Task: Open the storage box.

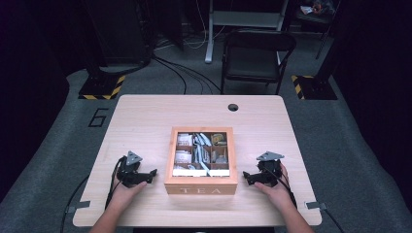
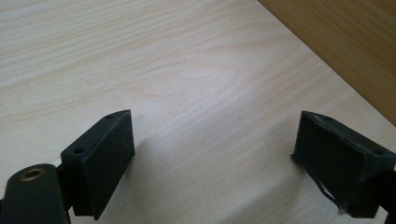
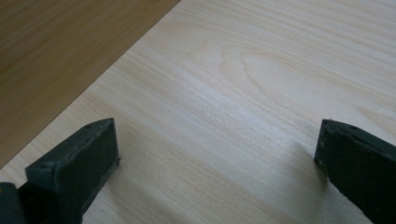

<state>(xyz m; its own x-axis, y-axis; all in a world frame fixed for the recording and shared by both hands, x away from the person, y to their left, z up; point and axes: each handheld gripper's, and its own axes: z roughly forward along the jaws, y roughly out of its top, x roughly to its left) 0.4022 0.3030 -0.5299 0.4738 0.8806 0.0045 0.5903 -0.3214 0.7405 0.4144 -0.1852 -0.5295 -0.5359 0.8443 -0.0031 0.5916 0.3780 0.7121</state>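
Left gripper [image 1: 151, 173] and right gripper [image 1: 246, 177] both rest on the table [image 1: 145, 116], jaws spread wide, holding nothing. Between them sits the wooden tea box [image 1: 201, 186], near the front edge, packets visible through its lid.

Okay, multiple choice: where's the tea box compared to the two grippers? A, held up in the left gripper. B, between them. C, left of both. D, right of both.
B: the tea box sits on the table with the left gripper on one side and the right gripper on the other, both open and empty.
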